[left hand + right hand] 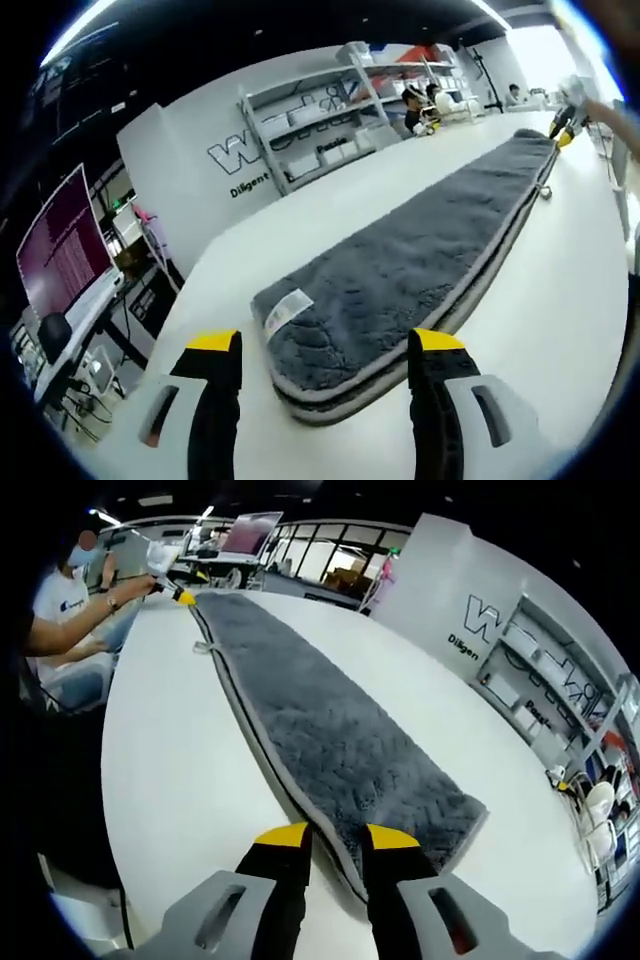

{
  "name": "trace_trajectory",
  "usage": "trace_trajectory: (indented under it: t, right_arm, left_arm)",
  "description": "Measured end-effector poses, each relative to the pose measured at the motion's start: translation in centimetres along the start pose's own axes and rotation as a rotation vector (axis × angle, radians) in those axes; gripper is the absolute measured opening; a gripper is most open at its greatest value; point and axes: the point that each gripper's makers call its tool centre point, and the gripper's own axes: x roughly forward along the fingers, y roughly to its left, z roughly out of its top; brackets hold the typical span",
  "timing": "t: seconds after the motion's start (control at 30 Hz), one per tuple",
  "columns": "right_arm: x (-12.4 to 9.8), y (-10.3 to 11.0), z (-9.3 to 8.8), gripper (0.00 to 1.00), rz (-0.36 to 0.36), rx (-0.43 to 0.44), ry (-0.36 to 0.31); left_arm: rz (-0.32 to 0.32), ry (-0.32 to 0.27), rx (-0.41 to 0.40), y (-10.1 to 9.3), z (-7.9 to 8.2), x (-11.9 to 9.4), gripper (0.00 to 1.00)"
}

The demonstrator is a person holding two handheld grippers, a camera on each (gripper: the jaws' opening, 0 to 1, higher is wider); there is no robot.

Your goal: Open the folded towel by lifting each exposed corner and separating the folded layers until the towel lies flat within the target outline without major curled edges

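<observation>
In the left gripper view, the left gripper (325,352) is hovering with its yellow-tipped black jaws spread wide on either side of the near end of the long grey plush towel (420,255), gripping nothing, probably lining up on the stacked, pale-bound folded layers there. The towel is lying folded into a narrow strip along the white table (330,215), a small white label (287,309) showing near that end. In the right gripper view, the right gripper (335,837) is straddling the opposite end's edge, jaws narrowly apart; whether they are pinching the hem I cannot tell. Holding both ends likely keeps the strip taut for unfolding.
</observation>
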Motion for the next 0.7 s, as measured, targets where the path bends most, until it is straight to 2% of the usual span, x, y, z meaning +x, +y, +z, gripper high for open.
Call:
trace_trajectory:
  t: [0.13, 0.27, 0.43, 0.6, 0.7]
  right_arm:
    - [0.0, 0.0, -0.1, 0.18, 0.003, 0.01, -0.007]
    - [0.0, 0.0, -0.2, 0.18, 0.008, 0.018, -0.007]
    - [0.1, 0.0, -0.2, 0.16, 0.007, 0.025, -0.012]
    - [0.0, 0.1, 0.0, 0.1, 0.013, 0.033, -0.021]
    - [-0.2, 0.1, 0.1, 0.07, 0.018, 0.047, -0.028]
  left_arm:
    - [-0.011, -0.013, 0.031, -0.4, 0.4, -0.5, 0.68]
    - [-0.015, 0.007, 0.071, -0.5, 0.0, -0.5, 0.68]
    - [-0.023, 0.003, 0.099, -0.5, 0.2, -0.2, 0.66]
    - [-0.05, 0.007, 0.135, -1.4, 0.6, 0.1, 0.56]
    - [-0.115, -0.001, 0.188, -3.0, 0.6, 0.1, 0.4]
